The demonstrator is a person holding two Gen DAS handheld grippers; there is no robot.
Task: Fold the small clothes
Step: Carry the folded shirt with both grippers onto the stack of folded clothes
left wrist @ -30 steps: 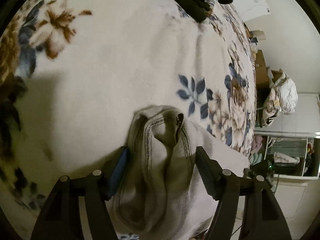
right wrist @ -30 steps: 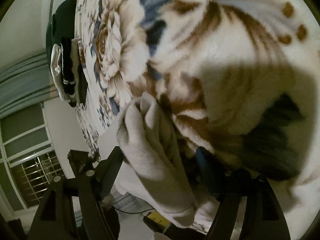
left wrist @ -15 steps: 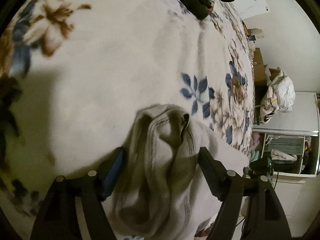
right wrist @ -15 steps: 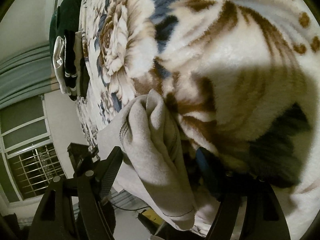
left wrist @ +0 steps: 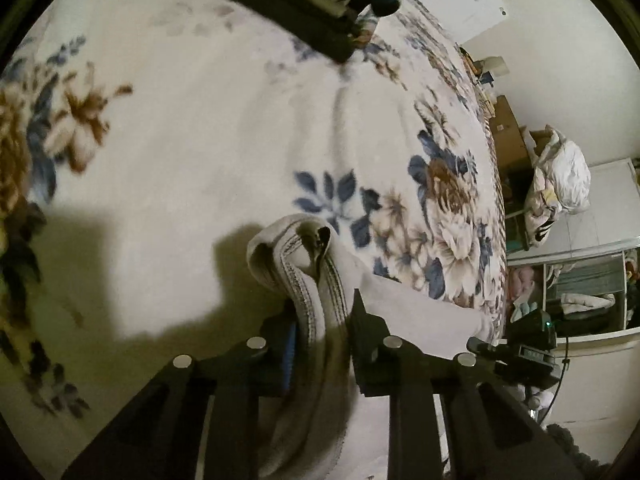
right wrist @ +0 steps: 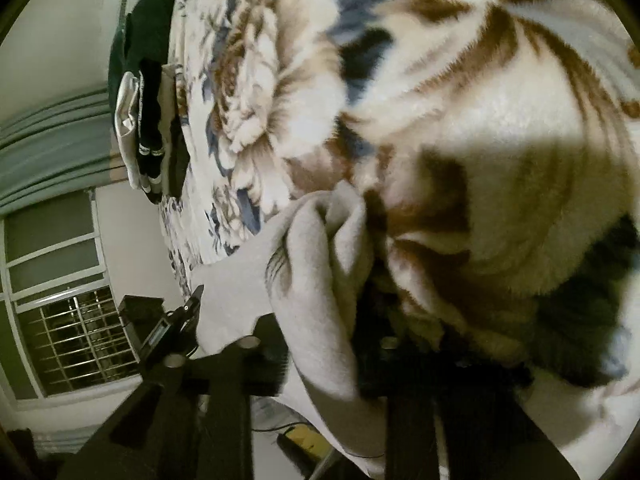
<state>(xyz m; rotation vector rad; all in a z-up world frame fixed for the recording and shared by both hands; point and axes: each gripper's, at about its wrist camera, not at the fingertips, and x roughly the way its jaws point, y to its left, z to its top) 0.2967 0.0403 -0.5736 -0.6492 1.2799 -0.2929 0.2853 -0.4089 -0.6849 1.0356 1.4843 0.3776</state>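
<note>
A small beige garment (left wrist: 316, 280) with stitched hems is bunched between the fingers of my left gripper (left wrist: 322, 320), which is shut on it just above the floral blanket (left wrist: 200, 140). In the right wrist view the same beige garment (right wrist: 320, 264) is pinched in my right gripper (right wrist: 320, 344), which is shut on another bunched part of it. The cloth hangs down past both grippers toward the bed's edge. The other gripper's body (left wrist: 516, 344) shows at the right of the left wrist view.
A pile of dark folded clothes (left wrist: 304, 20) lies at the far end of the bed; it also shows in the right wrist view (right wrist: 148, 92). A white bundle on boxes (left wrist: 560, 176) and a wardrobe stand beside the bed. A barred window (right wrist: 80, 344) is at the left.
Both grippers have closed from open onto the beige garment, pinching its bunched folds. The cloth has gathered narrower and lifted slightly off the blanket.
</note>
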